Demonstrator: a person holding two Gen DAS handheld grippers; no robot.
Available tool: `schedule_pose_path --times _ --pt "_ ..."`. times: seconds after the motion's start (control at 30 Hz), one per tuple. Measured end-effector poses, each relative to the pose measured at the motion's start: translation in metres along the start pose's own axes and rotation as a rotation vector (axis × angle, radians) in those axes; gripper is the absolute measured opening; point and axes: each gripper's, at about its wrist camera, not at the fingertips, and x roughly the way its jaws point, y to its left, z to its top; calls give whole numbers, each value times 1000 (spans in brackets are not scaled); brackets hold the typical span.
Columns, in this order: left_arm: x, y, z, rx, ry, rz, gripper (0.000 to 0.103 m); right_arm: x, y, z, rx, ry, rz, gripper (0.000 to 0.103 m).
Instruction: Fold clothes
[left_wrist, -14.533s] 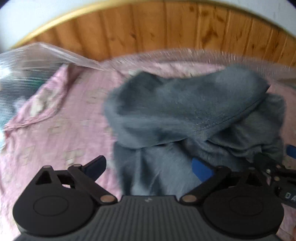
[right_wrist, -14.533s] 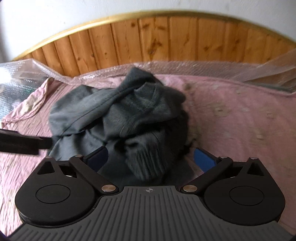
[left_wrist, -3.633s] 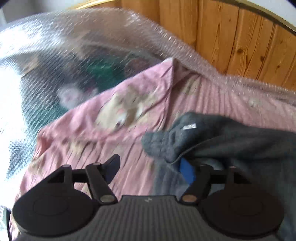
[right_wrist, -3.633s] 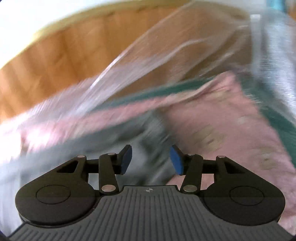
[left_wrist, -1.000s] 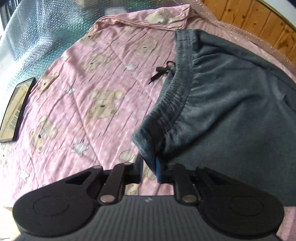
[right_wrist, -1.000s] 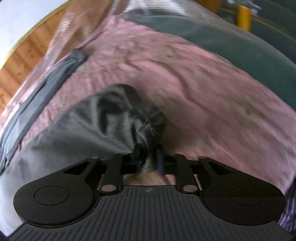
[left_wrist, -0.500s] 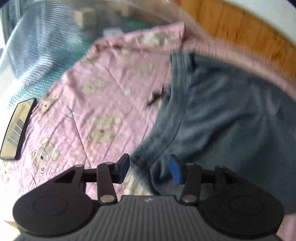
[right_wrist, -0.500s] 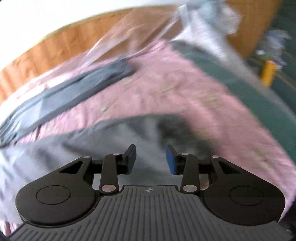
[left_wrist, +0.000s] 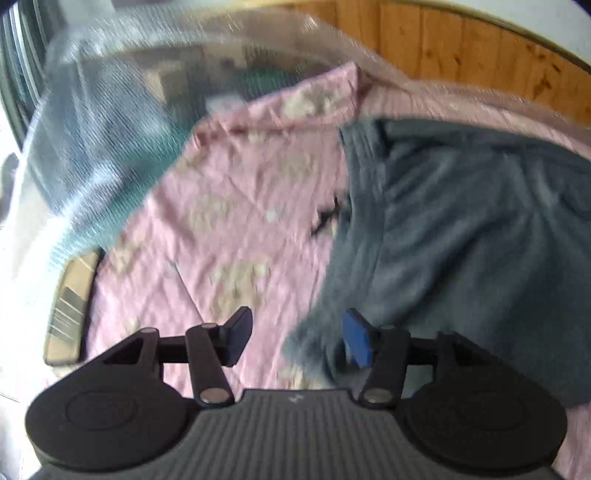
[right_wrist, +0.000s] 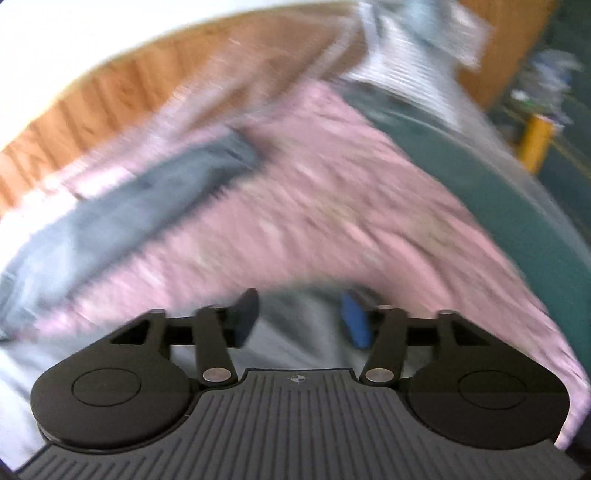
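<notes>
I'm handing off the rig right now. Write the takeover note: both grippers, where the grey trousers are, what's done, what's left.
Left gripper: open, holding nothing, jaws straddling the near waistband corner of the grey trousers.
Right gripper: open, holding nothing, above grey cloth; that view is badly blurred.
Trousers: spread out flat on the pink bear-print sheet, waistband towards the left, drawstring lying out on the sheet. In the right wrist view one leg runs off towards the wooden panelling.
Done: garment laid out flat.
Left: every fold; none shows yet. Probably start by regrasping the waistband.
</notes>
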Motion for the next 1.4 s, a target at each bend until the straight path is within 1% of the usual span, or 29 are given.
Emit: schedule_pose_path --times 0.07,0.1,0.13,0.17,0.23,0.33,0.43,0.47,0.53,0.57,0.6,0.63,0.67,0.7,0.73,0.77,0.9,0.97,1.03,1.1,1.13,1.17,1.2,1.23,1.27,1.3,1.33,1.37,1.4 --pt "-6 -6 15 -61 -19 52 55 19 13 26 24 0 81 72" --pt "-8 -8 21 -95 -19 57 55 34 19 38 37 5 107 73" --pt "-10 -10 27 -135 -10 25 55 51 23 50 52 8 127 73" --pt "-12 -15 34 -173 -2 -32 55 71 25 61 70 10 138 73" --pt "-15 -40 46 -190 2 -133 55 110 28 81 104 11 156 73" --pt "-11 -113 64 -78 6 -258 55 173 26 99 135 1 163 73" --pt "1 -206 78 99 -18 -371 56 228 24 112 153 5 151 73" --pt "9 -238 82 160 -30 -395 56 240 22 113 162 8 152 73" --pt "28 -288 87 249 -39 -410 56 259 25 118 175 -10 170 73" --pt "42 -311 90 289 -36 -416 54 264 28 121 168 -26 182 68" --pt "54 -330 91 333 -35 -413 53 268 31 123 161 -38 192 47" --pt "66 -345 89 385 -32 -395 51 270 32 125 152 -41 201 31" --pt "77 -359 87 442 -27 -372 40 270 33 128 148 -42 217 12" --pt "84 -365 87 477 -25 -365 27 266 32 130 153 -41 236 6" --pt "89 -366 87 496 -26 -370 25 259 31 131 159 -40 245 6" --pt "88 -364 89 500 -22 -392 4 249 28 133 165 -39 251 5" --pt "71 -342 99 487 9 -519 4 198 5 139 191 -35 249 5" --pt "67 -333 102 493 45 -566 4 183 -5 133 151 -18 222 5" --pt "72 -328 102 492 101 -595 5 193 -8 117 55 76 180 6" --pt "67 -317 106 467 99 -609 11 209 -15 99 14 161 106 10" --pt "65 -311 109 454 98 -617 11 211 -19 93 15 176 79 17" --pt "63 -306 111 441 97 -624 15 208 -23 91 37 159 66 30" --pt "61 -300 113 428 95 -631 26 201 -26 90 55 132 48 42" --pt "58 -295 115 415 94 -638 34 191 -27 93 66 89 22 59" --pt "56 -289 117 403 93 -645 52 181 -26 95 66 50 -4 62" --pt "54 -276 121 380 75 -634 63 173 -23 98 45 15 -28 63" --pt "51 -256 126 349 43 -608 66 166 -20 100 24 -20 -53 64" --pt "52 -233 130 317 16 -562 70 159 -17 103 4 -49 -80 65" --pt "59 -208 134 281 3 -495 70 155 -14 105 -10 -62 -102 65"
